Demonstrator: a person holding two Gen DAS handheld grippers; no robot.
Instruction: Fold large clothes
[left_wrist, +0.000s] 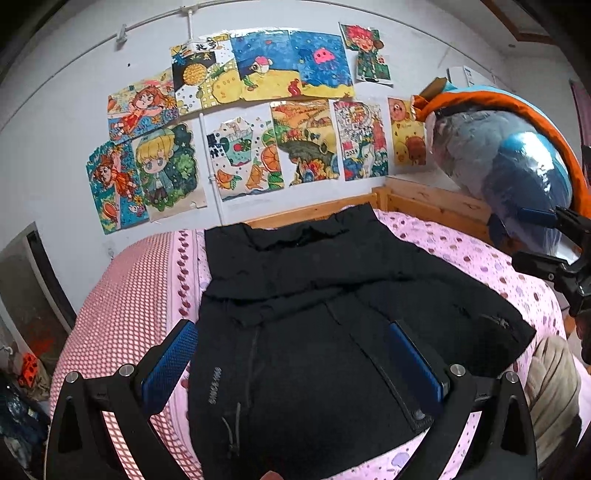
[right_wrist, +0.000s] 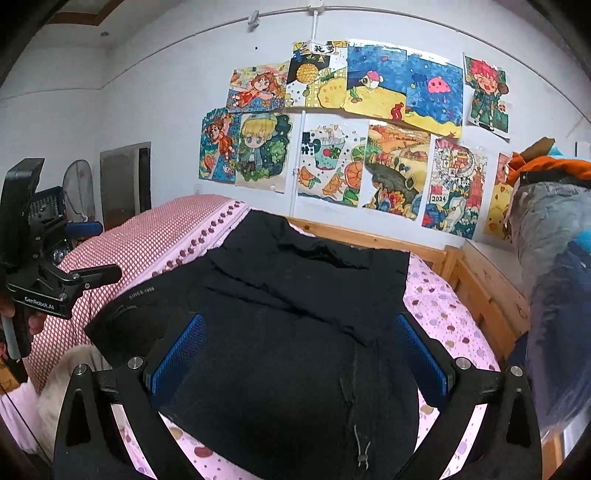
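Note:
A large black jacket (left_wrist: 314, 314) lies spread on the pink dotted bed sheet (left_wrist: 461, 258), with its upper part folded over the body. It also shows in the right wrist view (right_wrist: 295, 332). My left gripper (left_wrist: 295, 358) hovers above the jacket's near hem, open and empty, blue pads (left_wrist: 173, 354) wide apart. My right gripper (right_wrist: 299, 350) hovers above the jacket too, open and empty. Each gripper shows in the other's view: the right one at the right edge (left_wrist: 554, 254), the left one at the left edge (right_wrist: 55, 266).
A wooden bed frame (left_wrist: 424, 203) runs along the far side. A red-checked cover (left_wrist: 122, 295) lies on the bed's left. A bundle wrapped in plastic (left_wrist: 509, 162) stands at the right. Drawings (left_wrist: 258, 110) hang on the wall. A beige cloth (left_wrist: 550, 387) hangs at the bed's near edge.

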